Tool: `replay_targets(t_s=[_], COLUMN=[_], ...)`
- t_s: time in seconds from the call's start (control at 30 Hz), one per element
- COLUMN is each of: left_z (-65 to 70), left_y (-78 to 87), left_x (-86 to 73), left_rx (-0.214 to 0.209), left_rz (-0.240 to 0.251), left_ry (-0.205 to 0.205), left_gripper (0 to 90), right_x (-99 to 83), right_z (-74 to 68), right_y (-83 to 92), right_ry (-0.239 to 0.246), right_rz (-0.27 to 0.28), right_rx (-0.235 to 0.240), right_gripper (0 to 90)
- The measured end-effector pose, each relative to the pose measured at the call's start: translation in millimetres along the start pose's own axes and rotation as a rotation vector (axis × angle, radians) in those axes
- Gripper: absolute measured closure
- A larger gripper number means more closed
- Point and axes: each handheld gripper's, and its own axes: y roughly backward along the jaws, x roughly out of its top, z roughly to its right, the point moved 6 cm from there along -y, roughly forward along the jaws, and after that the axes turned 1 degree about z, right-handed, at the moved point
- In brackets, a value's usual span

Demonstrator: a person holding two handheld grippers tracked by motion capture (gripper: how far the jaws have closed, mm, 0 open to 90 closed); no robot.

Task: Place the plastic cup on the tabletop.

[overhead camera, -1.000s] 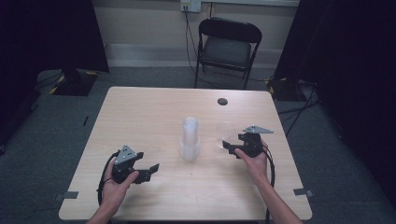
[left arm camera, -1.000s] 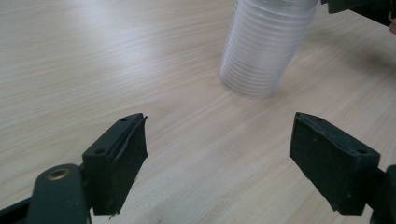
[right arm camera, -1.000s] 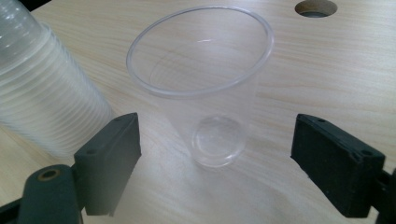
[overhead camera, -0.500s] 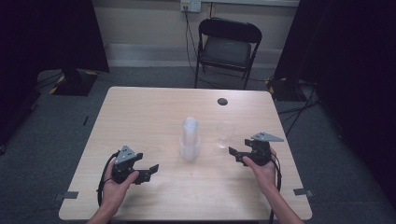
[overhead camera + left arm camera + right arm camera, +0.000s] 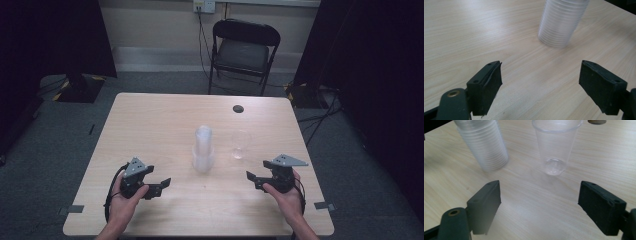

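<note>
Single clear cup (image 5: 556, 147) likely light, thin-walled, crushable; grip mid-wall gently w/ right gripper (image 5: 539, 205), jaws wide, empty, just narrowing.

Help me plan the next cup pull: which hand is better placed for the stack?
Left, probably: its open tool faces the stack of clear plastic cups squarely. The right tool faces the single cup.
</note>
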Motion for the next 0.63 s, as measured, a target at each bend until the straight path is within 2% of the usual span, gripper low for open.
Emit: replay_targets(t_s=[0.07,0.13,0.23,0.33,0.5,0.63], left_z=[1.7,3.2,5.2,5.0,6.0,6.1], left_y=[0.7,2.1,3.7,1.7,-1.1,-5.4], left_x=[0.3,1.3,2.5,0.6,-2.0,-5.6], left_rx=[0.001,0.008,0.007,0.003,-0.005,-0.010], left_rz=[-0.001,0.001,0.009,-0.002,-0.011,-0.030], left_ry=[0.000,0.018,0.014,0.004,0.011,0.013], left_gripper=[18.2,16.8,16.5,16.5,16.5,16.5], right_x=[-3.0,-7.0,-15.2,-22.2,-30.7,-36.1], right_z=[-4.2,-8.8,-12.9,-12.0,-11.8,-10.7], right_y=[3.2,7.4,14.2,17.8,19.6,15.5], right_ry=[0.003,0.005,-0.008,-0.021,-0.045,-0.040], right_rz=[-0.001,-0.005,-0.003,-0.009,-0.003,-0.029], right_rx=[0.006,0.017,0.018,0.011,-0.015,-0.023], right_gripper=[17.8,17.9,17.8,17.9,18.5,18.2])
